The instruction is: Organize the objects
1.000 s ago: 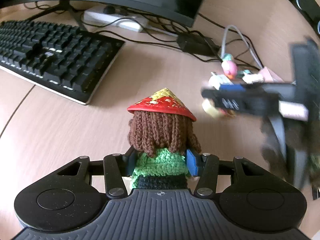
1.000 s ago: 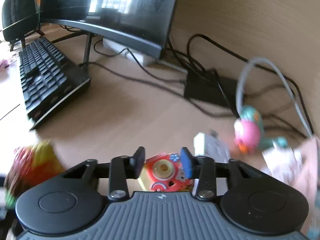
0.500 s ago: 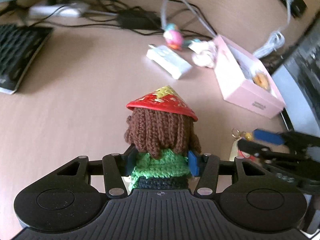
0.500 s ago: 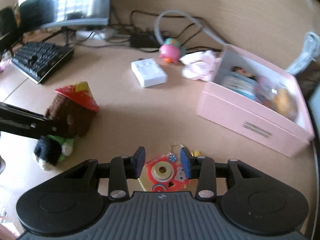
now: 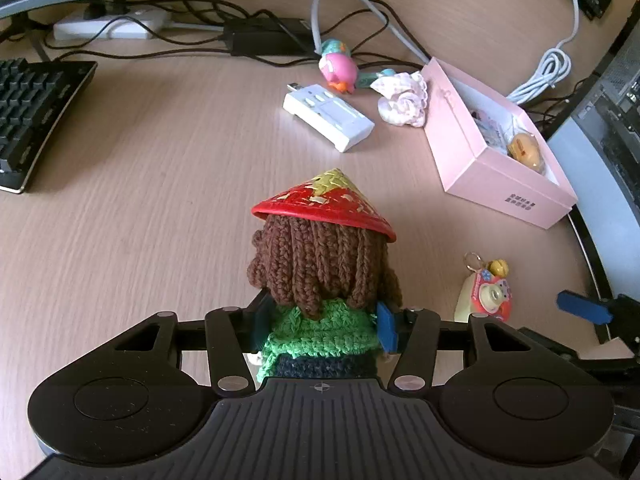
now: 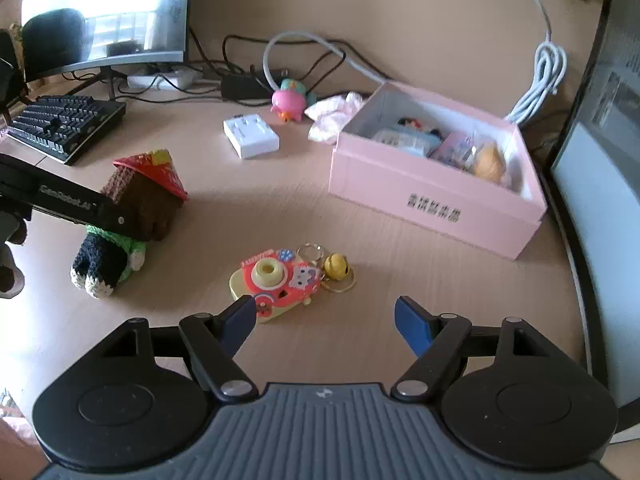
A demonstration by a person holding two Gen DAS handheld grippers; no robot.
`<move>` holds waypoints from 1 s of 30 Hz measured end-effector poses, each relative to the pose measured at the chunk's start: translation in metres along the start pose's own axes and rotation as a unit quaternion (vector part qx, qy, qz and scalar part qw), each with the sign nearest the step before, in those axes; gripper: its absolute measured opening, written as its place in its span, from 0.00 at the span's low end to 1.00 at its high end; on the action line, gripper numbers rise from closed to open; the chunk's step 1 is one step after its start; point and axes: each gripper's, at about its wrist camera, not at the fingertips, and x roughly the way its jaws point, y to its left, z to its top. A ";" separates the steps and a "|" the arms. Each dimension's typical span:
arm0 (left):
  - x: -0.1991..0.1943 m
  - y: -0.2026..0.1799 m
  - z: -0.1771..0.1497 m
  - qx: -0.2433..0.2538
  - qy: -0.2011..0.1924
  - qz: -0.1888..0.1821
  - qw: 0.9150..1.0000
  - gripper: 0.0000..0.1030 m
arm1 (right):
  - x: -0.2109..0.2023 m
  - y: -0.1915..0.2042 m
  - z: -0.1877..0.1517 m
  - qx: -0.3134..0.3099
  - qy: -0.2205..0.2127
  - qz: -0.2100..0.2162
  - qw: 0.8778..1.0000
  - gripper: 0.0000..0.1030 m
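My left gripper (image 5: 320,326) is shut on a crocheted doll (image 5: 324,276) with brown hair, a green top and a red cone hat; the doll also shows in the right wrist view (image 6: 132,216), held above the desk. My right gripper (image 6: 326,320) is open and empty, just behind a toy camera keychain (image 6: 276,276) with a yellow bell that lies on the desk. The keychain also shows in the left wrist view (image 5: 486,294). An open pink box (image 6: 436,200) holding several small items stands to the right, also in the left wrist view (image 5: 472,156).
A white charger block (image 5: 328,116), a pink bird toy (image 5: 338,68) and a pale cloth bundle (image 5: 402,98) lie near the box. A black keyboard (image 5: 32,108), a monitor (image 6: 108,16), cables and a power brick (image 5: 264,36) sit at the back.
My right gripper has opened, let go of the camera keychain onto the desk and drawn back. My left gripper still holds the doll and has turned a little toward the pink box.
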 end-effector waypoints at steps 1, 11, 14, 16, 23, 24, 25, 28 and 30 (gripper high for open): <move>0.000 -0.001 0.000 0.001 0.000 0.002 1.000 0.54 | 0.003 0.001 0.000 0.007 0.006 0.003 1.000 0.75; 0.001 -0.003 0.001 0.003 0.007 0.012 1.000 0.54 | 0.010 0.049 0.004 -0.025 0.027 0.099 0.994 0.75; 0.000 -0.003 0.000 0.003 0.006 0.013 1.000 0.54 | 0.002 0.053 0.005 -0.057 0.013 0.081 0.995 0.75; -0.001 -0.002 -0.002 0.000 0.006 0.013 1.000 0.54 | -0.001 0.047 0.007 -0.064 0.001 0.058 0.996 0.75; -0.004 -0.003 -0.004 0.002 0.008 0.017 1.000 0.54 | 0.023 0.037 0.027 -0.114 0.000 0.056 0.992 0.75; -0.004 -0.003 -0.005 0.003 0.009 0.019 1.000 0.54 | 0.030 0.035 0.030 -0.107 0.005 0.058 0.993 0.75; -0.005 -0.003 -0.005 0.004 0.010 0.019 1.000 0.54 | 0.037 0.032 0.031 -0.098 0.011 0.061 0.993 0.75; -0.006 0.000 -0.006 0.003 0.011 0.018 1.000 0.54 | 0.042 0.022 0.029 -0.066 0.019 0.074 0.995 0.79; -0.007 0.002 -0.007 -0.003 0.010 0.017 1.000 0.54 | 0.034 0.022 0.023 -0.046 0.033 0.102 0.993 0.79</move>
